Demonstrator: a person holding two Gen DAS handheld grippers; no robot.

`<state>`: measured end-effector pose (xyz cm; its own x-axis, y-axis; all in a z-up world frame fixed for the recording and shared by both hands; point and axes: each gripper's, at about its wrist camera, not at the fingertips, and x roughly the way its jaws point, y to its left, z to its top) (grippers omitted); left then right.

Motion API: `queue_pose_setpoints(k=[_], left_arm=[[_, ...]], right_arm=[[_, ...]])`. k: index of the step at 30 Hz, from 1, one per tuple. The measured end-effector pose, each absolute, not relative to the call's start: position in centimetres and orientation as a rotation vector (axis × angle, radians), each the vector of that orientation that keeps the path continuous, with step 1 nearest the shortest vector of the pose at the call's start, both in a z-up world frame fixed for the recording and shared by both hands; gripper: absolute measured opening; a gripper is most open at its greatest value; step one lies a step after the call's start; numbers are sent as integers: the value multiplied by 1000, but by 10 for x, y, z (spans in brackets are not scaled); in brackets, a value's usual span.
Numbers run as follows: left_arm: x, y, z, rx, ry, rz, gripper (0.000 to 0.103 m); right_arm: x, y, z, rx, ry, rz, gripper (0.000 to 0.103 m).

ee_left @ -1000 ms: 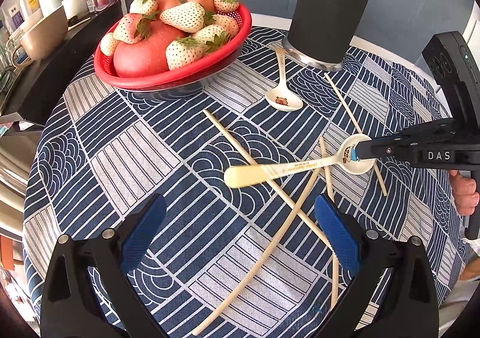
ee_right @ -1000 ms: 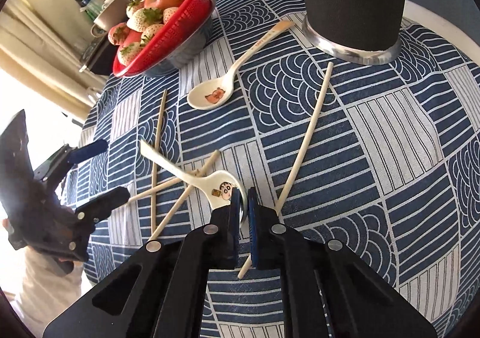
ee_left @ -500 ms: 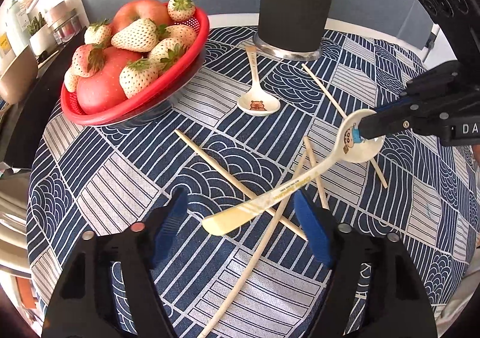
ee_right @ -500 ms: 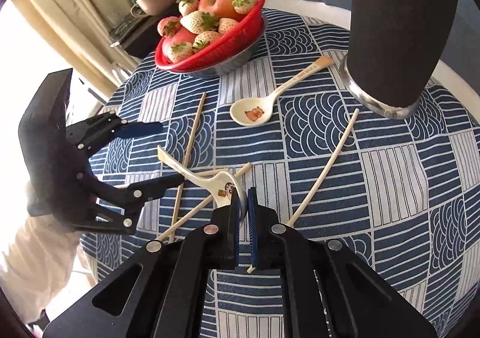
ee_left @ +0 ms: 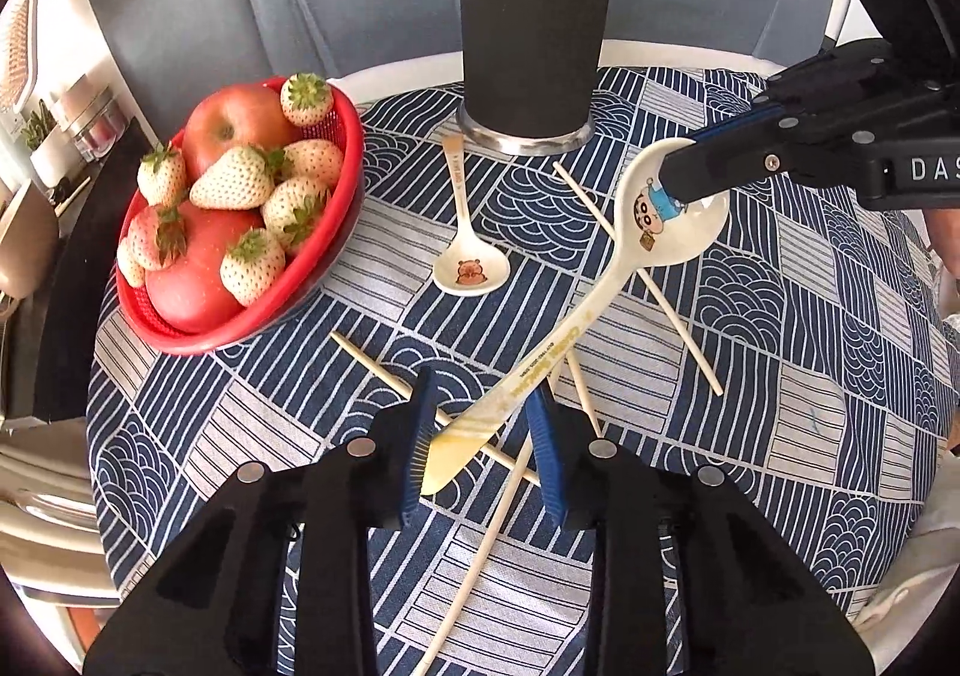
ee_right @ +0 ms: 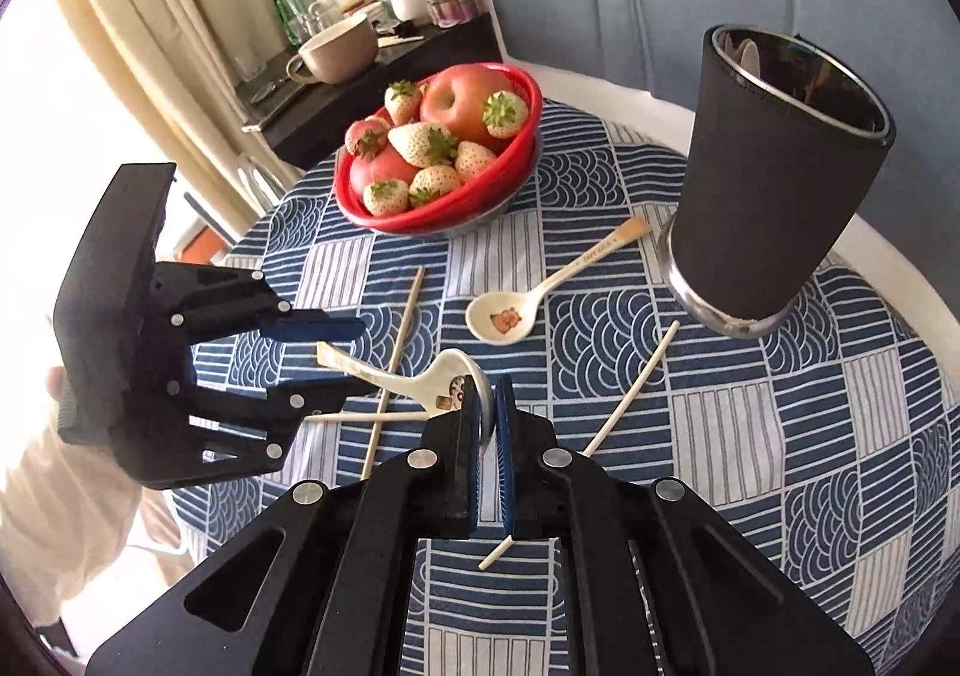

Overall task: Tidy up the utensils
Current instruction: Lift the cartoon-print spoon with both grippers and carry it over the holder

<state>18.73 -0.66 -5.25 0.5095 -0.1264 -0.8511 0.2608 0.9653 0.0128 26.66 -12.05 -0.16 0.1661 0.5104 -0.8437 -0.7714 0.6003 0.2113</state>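
Right tongs (ee_right: pixel 489 424) clamped on bowl of cream cartoon-print ceramic spoon (ee_left: pixel 576 328), lifted higher than before. Left tongs (ee_left: pixel 483 436) half-open, now straddling spoon handle, narrower than earlier.

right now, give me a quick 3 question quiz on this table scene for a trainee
1. True or false: the right gripper is shut on the bowl of the cream ceramic spoon with the cartoon boy.
2. Multiple choice: the lifted spoon's handle end sits
A. inside the tall black cylindrical holder
B. between the open blue pads of the left gripper
C. in the red fruit basket
3. Fill in: the small cream spoon with the bear print lies flat on the blue patterned ____.

Key: 1 true; 2 B; 3 tablecloth.
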Motion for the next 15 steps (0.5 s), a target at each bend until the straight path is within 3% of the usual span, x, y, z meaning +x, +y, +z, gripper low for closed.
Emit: queue_pose_setpoints(k=[15], left_arm=[[243, -42, 39, 296, 978, -338, 23]], right_arm=[[301, -150, 94, -281, 912, 836, 5]])
